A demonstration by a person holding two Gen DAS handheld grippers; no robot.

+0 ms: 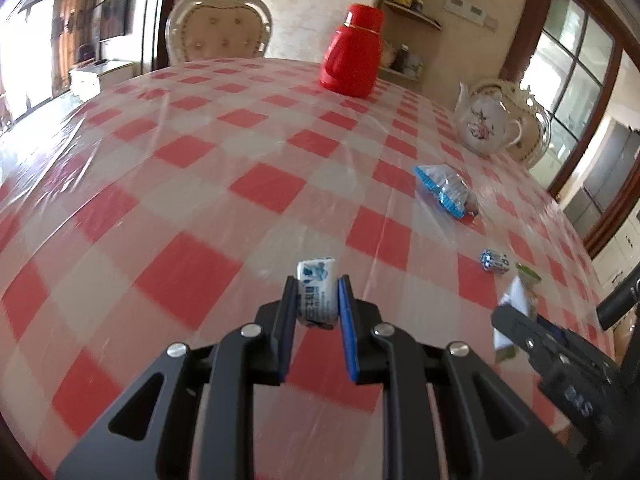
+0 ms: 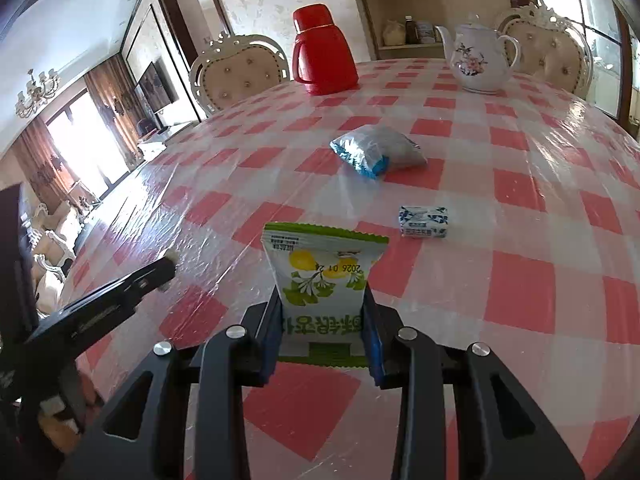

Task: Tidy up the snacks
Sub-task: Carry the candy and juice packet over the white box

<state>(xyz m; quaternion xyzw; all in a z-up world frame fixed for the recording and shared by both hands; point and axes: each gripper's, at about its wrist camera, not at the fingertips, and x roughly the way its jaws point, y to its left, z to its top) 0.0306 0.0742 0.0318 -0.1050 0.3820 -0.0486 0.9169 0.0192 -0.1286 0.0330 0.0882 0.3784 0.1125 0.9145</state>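
Observation:
My left gripper (image 1: pixel 318 286) is shut on a small white and blue wrapped candy (image 1: pixel 316 294), held above the checked tablecloth. My right gripper (image 2: pixel 324 296) is shut on a green and white snack packet (image 2: pixel 322 276) printed with yellow fruit, held upright. On the cloth lie a blue and clear snack bag (image 2: pixel 376 152) and a second small blue and white candy (image 2: pixel 423 222). In the left wrist view, the bag (image 1: pixel 444 190) and the loose candy (image 1: pixel 495 260) lie to the right, with the right gripper (image 1: pixel 505 313) and its packet (image 1: pixel 516 300) at the edge.
A red thermos jug (image 2: pixel 324 52) and a white flowered teapot (image 2: pixel 478 58) stand at the far side of the table (image 2: pixel 520 288). Padded chairs (image 2: pixel 238 74) ring the far edge. The left gripper (image 2: pixel 166 270) reaches in at the left of the right wrist view.

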